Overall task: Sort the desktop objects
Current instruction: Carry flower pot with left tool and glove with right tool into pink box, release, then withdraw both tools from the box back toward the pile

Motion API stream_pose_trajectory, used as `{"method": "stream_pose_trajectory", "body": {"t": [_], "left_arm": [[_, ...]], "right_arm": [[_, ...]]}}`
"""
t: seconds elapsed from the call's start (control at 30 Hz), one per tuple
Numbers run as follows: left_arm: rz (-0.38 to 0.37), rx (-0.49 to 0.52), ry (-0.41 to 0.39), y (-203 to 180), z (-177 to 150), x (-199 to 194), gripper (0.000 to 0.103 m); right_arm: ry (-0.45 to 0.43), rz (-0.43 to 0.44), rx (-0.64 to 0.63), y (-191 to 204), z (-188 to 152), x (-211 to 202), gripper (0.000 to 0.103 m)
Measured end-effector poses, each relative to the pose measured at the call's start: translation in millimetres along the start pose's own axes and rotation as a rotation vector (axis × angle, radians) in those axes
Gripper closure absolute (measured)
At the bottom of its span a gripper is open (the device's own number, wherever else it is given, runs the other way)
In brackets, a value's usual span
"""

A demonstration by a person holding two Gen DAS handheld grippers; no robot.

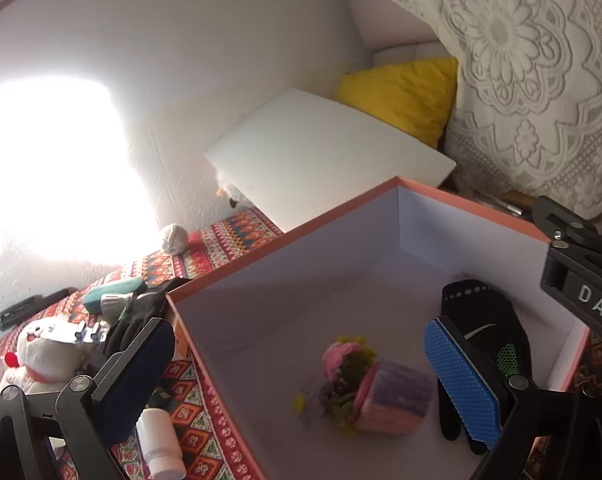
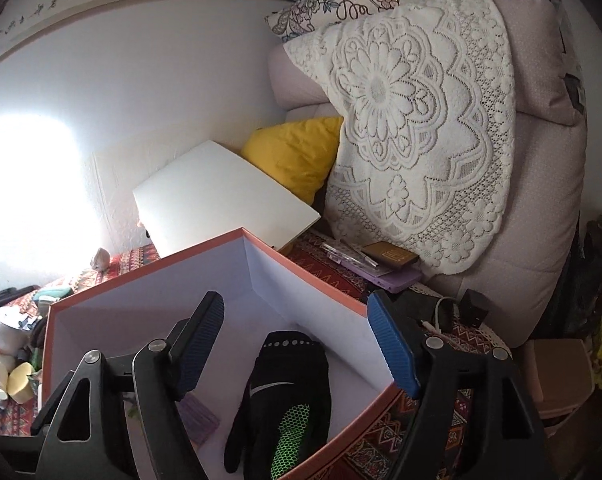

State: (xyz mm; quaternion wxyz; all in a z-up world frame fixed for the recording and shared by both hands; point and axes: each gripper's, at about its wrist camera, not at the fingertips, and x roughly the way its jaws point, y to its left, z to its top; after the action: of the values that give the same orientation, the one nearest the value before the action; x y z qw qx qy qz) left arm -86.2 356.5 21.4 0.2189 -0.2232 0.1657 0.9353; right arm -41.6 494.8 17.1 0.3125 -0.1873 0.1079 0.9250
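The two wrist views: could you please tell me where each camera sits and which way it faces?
Left wrist: on the left hand-held gripper, looking down into the pink box at the flower pot; its open fingers show.
Right wrist: on the right hand-held gripper, over the box's near side, above the black glove; its open fingers show.
Shared: box, glove, yellow cushion.

There is one open pink cardboard box (image 1: 285,236). Inside it lie one black glove with green mesh (image 2: 285,396) and one small pink pot of artificial flowers (image 1: 375,392). Outside, one white plush toy (image 1: 41,344) and one white plastic bottle (image 1: 161,444).
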Motion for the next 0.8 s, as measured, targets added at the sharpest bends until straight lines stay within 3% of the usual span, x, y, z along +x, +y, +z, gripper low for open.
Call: {"method": "stream_pose_trajectory", "body": {"t": [0.23,0.33,0.8], "left_arm": [[-0.037,-0.091,-0.044,40.9,-10.2,-56.0,0.0],[-0.046,-0.113,-0.056,60.7,-23.4,-81.8,0.0],[-0.117,-0.194,0.021,145.2,-96.0,-150.0,0.0]], "right_arm": [[-0.134,-0.056,0.015,1.2,-3.8,-62.7,0.016],[-0.151,-0.064,0.005,3.1,-17.2,-93.6,0.012],[0.056,-0.001,0.005,23.1,-94.3,-192.3,0.01]]}}
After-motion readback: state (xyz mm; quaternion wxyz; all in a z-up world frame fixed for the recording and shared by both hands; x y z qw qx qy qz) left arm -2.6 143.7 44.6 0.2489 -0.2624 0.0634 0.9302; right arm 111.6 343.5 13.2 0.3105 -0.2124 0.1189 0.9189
